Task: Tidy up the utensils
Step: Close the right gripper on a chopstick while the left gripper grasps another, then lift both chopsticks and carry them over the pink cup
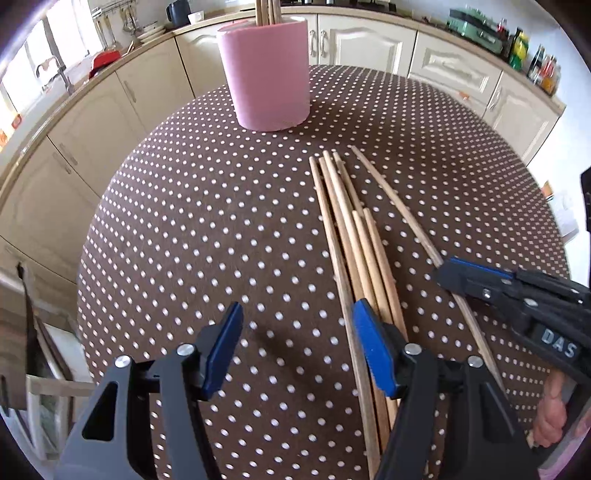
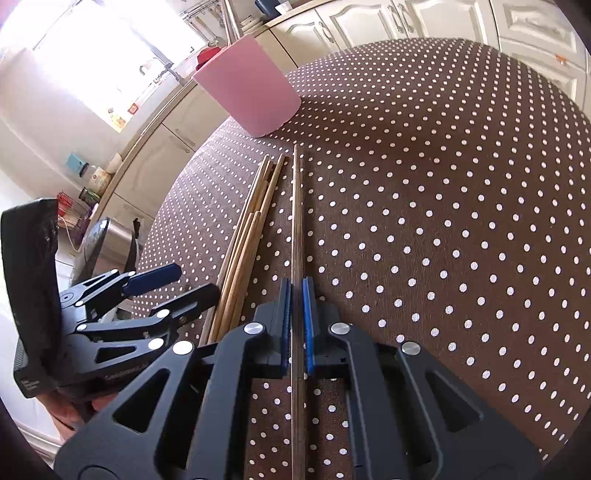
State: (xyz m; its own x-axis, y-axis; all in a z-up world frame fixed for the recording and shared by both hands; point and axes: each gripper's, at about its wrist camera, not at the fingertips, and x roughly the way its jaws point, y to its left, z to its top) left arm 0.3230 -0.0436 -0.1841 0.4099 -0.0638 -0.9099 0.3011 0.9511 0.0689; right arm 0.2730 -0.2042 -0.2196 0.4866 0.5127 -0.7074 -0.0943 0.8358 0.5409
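The right claw [image 2: 295,317] is clamped on a single chopstick [image 2: 296,221] lying on the dotted counter [image 2: 443,221]. The left claw [image 1: 297,354] gapes wide, empty, over the chopstick bundle [image 1: 351,236]. The pink holder [image 1: 267,74] stands at twelve o'clock, with bare cloth toward nine o'clock.

Matt wooden chopsticks [image 1: 354,236], woven dotted tablecloth [image 1: 221,236]

Worktop [image 1: 207,236] covered by brown cloth with white dots. Cream cabinets [image 1: 362,40] run beyond its far edge under a pale counter. On counter: dark kettle [image 1: 178,11], white cup [image 1: 196,16], green appliance [image 1: 476,29], bottles [image 1: 543,68]. Red item [image 1: 105,61] beside tap [image 1: 55,70], past far-left edge. Steel bin [image 2: 110,240] off near-left edge.
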